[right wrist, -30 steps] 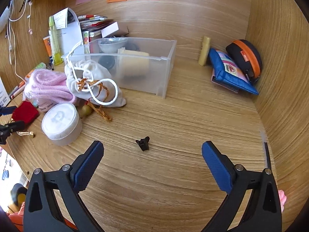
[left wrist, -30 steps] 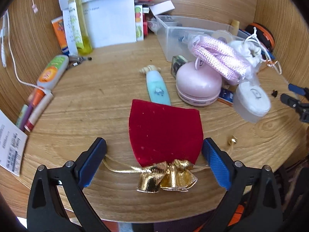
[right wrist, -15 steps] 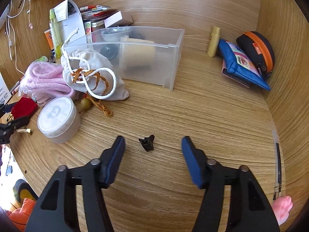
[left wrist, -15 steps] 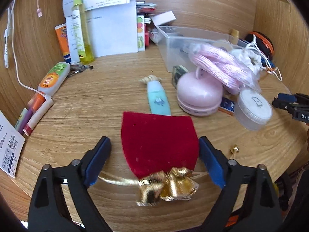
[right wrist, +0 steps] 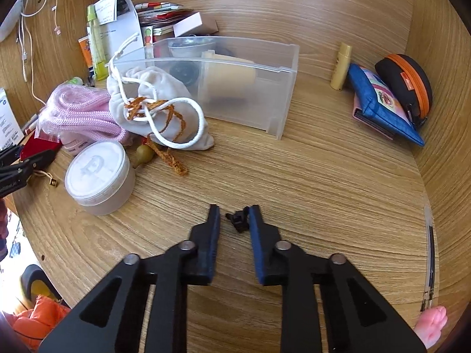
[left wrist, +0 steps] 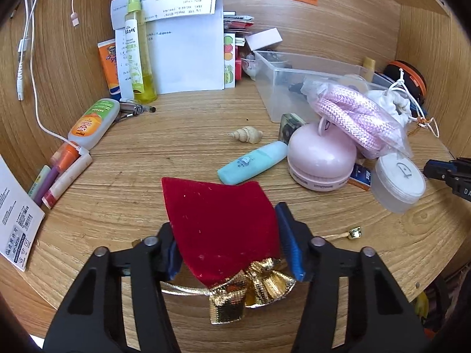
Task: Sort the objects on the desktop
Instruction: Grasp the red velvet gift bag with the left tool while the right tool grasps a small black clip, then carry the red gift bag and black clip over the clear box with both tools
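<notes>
At the bottom of the left wrist view, the left gripper (left wrist: 232,244) has its jaws closing on a red velvet pouch (left wrist: 220,223), the blue pads (left wrist: 290,247) pressed against its two sides just above the gold bow (left wrist: 250,289) at its neck. A gold cord ends in a small bell (left wrist: 355,232) lying on the wooden desk (left wrist: 176,147) to the right. Beyond the pouch lie a pale blue tube (left wrist: 253,161), a seashell (left wrist: 247,134) and a round pink case (left wrist: 322,157), with a white lidded jar (left wrist: 397,181) at the right. Pink rope in a clear bag (left wrist: 356,117) rests on the case. A clear plastic bin (left wrist: 276,88) stands farther back, and a yellow spray bottle (left wrist: 138,50) stands against papers at the upper left.

In the right wrist view, the right gripper (right wrist: 234,220) sits at lower centre with its jaws drawn narrow around a small black clip (right wrist: 239,220); the clip touches the right pad, a slight gap showing on the left. A white drawstring bag (right wrist: 156,108) lies beyond, in front of the bin. A blue pouch (right wrist: 382,103) leans at the far right.
</notes>
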`<state>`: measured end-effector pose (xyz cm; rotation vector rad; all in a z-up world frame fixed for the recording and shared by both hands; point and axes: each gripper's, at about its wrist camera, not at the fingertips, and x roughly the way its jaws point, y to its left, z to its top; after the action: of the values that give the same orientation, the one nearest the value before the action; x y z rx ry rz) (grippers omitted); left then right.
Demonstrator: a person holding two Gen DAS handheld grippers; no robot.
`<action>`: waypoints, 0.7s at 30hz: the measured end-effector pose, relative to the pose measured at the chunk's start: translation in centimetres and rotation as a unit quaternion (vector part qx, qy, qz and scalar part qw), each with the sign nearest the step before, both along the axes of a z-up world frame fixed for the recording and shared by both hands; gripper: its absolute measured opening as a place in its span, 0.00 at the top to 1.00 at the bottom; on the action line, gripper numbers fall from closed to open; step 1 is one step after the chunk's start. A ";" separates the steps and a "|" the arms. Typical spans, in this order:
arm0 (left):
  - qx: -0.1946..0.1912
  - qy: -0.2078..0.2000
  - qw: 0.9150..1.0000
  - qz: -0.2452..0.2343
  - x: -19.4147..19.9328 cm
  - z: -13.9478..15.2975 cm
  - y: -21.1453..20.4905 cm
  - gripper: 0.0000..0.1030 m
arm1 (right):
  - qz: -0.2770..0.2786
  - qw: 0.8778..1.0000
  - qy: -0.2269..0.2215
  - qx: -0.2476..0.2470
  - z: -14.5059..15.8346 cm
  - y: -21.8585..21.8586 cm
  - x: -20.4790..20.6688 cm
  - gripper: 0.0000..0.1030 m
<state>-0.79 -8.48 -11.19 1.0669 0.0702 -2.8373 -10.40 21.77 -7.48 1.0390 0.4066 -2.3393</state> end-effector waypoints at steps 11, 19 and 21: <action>0.053 0.006 0.998 0.013 0.7 0.9 -1.7 0.65 | 0.002 1.000 0.010 -0.029 1.3 0.6 0.7 0.86; 0.049 0.036 0.998 0.017 1.3 3.4 -1.8 0.65 | 0.003 0.999 0.032 -0.044 3.4 1.2 1.0 0.86; 0.046 0.045 0.998 0.016 1.1 4.2 -1.8 0.65 | 0.002 0.998 0.041 -0.046 4.1 1.3 0.9 0.86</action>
<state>0.31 -10.27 -7.03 0.9447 0.2244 -2.8773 -9.52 23.05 -3.34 0.9010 0.3288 -2.3784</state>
